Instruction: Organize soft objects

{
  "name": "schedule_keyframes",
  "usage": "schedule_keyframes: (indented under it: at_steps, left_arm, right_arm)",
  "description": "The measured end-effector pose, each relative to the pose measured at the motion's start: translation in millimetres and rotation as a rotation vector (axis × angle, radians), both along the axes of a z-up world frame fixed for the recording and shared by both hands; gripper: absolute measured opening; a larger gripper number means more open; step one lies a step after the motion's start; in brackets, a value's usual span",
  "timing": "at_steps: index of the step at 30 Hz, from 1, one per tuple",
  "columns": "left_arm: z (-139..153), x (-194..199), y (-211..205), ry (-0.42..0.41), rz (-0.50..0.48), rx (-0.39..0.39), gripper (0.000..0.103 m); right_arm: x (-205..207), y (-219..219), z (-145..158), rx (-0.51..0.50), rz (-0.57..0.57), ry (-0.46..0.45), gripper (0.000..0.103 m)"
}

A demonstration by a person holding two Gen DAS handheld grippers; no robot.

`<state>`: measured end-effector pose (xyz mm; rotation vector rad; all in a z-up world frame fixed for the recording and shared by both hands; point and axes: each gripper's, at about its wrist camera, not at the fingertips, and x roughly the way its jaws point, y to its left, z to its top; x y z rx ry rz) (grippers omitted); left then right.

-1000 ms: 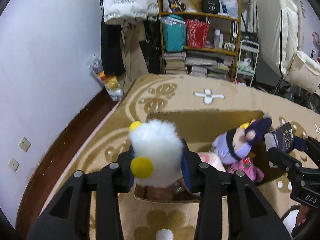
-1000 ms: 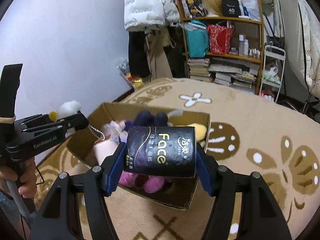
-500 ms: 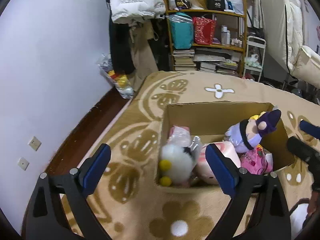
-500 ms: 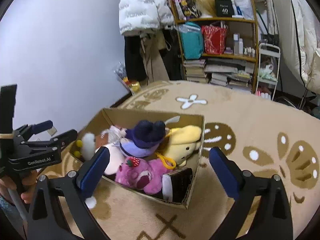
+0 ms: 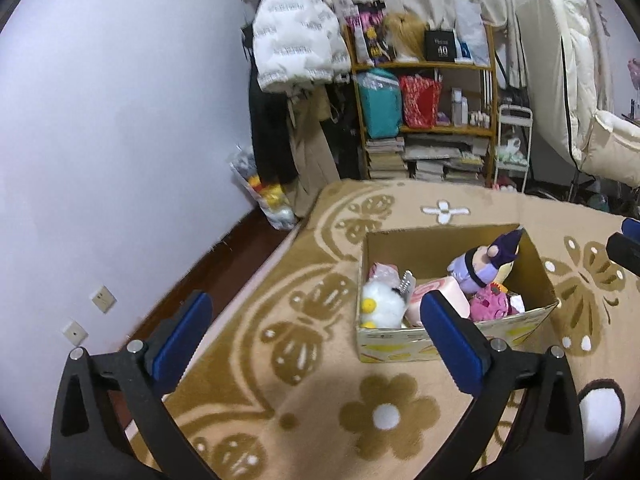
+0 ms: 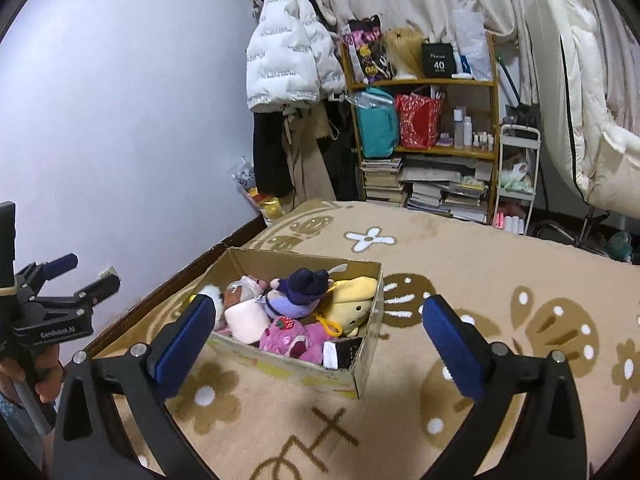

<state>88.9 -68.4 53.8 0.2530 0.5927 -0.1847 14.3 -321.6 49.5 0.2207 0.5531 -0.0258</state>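
Observation:
A cardboard box [image 5: 400, 342] [image 6: 304, 372] stands on the patterned beige carpet and holds several soft toys. A white fluffy toy [image 5: 380, 306] with yellow knobs lies in its near left corner. A black tissue pack [image 6: 346, 350] stands in the near right corner. Between them sit a purple-hatted doll [image 5: 480, 268] [image 6: 296, 292], a pink plush [image 6: 288, 338] and a yellow plush [image 6: 354, 300]. My left gripper [image 5: 314, 300] hangs short of the box, its jaws opening wide with nothing between them. My right gripper [image 6: 316, 300] is open and empty, also back from the box.
A wooden shelf [image 5: 424, 120] with bags and stacked books stands against the far wall, with hanging jackets [image 5: 292, 52] beside it. A bag of toys [image 5: 268, 200] leans at the wall. A white wire cart [image 6: 516, 176] and pale bedding [image 6: 580, 100] fill the right.
Both grippers opened. The white fluffy toy dropped from the left one into the box, the black tissue pack from the right. Both grippers then rose and pulled back from the box.

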Motion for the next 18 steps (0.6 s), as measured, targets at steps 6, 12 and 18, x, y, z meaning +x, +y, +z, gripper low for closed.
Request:
schedule_keyframes:
  at_steps: [6,12,18]
  left_arm:
    - [13,-29,13,-0.047,0.003,0.012,0.103]
    - [18,-59,24,-0.066,0.005,-0.009,0.103]
    - [24,-90,37,-0.119,0.023,-0.034,0.103]
  right_arm:
    - [-32,8,14,-0.010,-0.003,-0.022,0.103]
    - [-63,19,17,-0.019,0.005,-0.030,0.103]
    - [-90,25,10,-0.035,-0.005,-0.039,0.103]
